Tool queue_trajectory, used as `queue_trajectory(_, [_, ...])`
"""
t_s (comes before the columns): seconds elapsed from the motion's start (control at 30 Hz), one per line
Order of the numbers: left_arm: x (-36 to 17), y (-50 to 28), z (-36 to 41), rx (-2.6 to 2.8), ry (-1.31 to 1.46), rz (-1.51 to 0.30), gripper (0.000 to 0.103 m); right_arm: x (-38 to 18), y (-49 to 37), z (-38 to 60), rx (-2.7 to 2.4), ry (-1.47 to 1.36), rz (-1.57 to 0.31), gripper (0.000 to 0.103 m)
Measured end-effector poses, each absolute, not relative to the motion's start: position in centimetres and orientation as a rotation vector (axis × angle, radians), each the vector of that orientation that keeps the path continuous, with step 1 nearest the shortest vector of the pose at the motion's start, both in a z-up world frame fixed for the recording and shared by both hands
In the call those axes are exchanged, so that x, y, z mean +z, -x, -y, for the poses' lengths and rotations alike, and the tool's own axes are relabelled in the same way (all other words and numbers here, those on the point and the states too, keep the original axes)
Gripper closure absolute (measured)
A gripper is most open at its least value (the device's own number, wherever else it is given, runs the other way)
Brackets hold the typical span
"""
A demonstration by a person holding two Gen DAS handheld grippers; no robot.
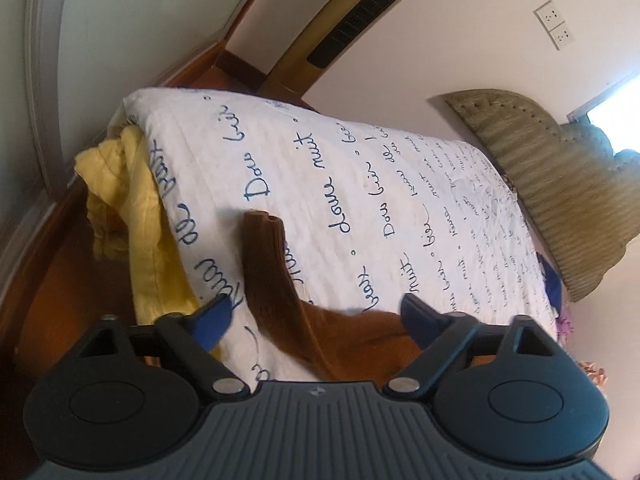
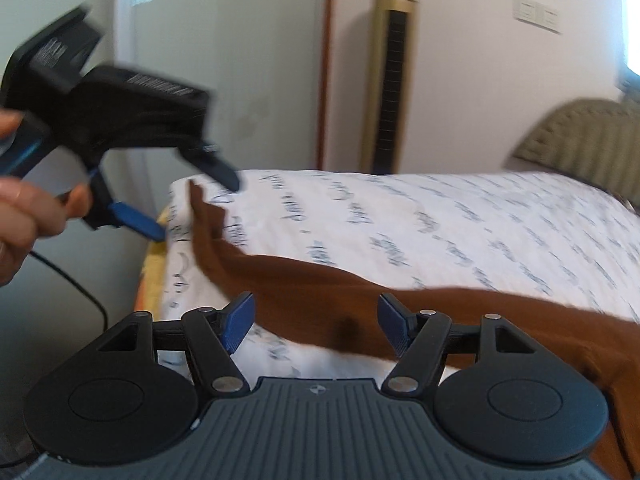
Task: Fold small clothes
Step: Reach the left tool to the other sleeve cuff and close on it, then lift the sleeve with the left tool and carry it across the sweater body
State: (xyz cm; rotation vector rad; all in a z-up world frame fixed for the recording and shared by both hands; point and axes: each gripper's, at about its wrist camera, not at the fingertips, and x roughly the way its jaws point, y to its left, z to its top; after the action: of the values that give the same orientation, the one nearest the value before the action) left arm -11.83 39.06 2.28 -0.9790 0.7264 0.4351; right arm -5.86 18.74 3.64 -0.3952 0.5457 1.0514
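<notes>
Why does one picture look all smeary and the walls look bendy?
Right wrist view: motion blur smears the left gripper, the brown garment and the writing on the bedspread. Left wrist view: sharper, the writing reads clearly, but the fisheye lens bends the walls and the tower fan; the window glares white.

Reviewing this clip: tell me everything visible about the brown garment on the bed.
The brown garment is a rust-brown knit-looking piece lying on the white script-printed bedspread. One long sleeve stretches flat toward the bed's far corner, ending in an open ribbed cuff; the wider body spreads toward the cameras and runs out of frame. It lies unfolded and limp. The left gripper and right gripper are both open, neither clamping it; whether their fingertips touch the cloth is unclear.
</notes>
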Motion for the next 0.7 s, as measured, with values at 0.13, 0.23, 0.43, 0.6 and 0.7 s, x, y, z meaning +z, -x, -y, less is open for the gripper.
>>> queue_trajectory(0.13, [1.1,11.5,-39.7,0.442,1.038,-0.752,0.04,2.4,7.5,-22.1,1.114,0.502,-0.503,0.041])
queue_trajectory(0.23, [0.0,11.7,-40.2,0.459,1.093,-0.759,0.054,1.2,8.2,-23.9,1.133,0.563,-0.494,0.05])
queue_trajectory(0.43, [-0.7,12.7,-40.8,0.521,1.135,-0.712,0.086,0.1,7.8,-24.8,1.107,0.544,-0.52,0.089])
queue_trajectory(0.6, [0.6,12.6,-39.7,0.551,1.05,-0.668,0.096,0.1,7.9,-24.0,1.094,0.534,-0.494,0.097])
queue_trajectory(0.7, [2.1,12.3,-38.3,0.571,0.945,-0.63,0.097,0.6,8.5,-23.6,1.104,0.534,-0.454,0.097])
